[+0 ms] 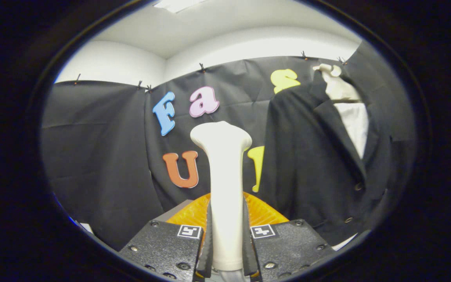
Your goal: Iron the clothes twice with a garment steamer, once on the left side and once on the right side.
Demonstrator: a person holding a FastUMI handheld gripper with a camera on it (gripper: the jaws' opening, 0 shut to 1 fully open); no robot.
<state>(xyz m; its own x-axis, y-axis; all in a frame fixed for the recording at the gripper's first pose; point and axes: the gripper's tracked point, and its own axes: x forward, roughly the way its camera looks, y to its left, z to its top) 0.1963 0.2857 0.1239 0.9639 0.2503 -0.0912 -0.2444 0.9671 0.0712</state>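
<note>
Your gripper (227, 239) was clamped on the steamer (225, 188), upright between both fingers (head flaring above them); the jacket (319, 164) hung beyond, off to the right.

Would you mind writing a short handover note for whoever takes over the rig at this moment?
Claw: shut on the white garment steamer, handle between both fingers, head pointing up ahead of them.
Dark jacket: hanging on a pale mannequin, beyond the fingers and off to the right, apart from the steamer head.
Done: steamer is in hand; the picture shows no sign of any finished pass.
Left: bring the head to the jacket, one pass on the left side, one on the right.
</note>
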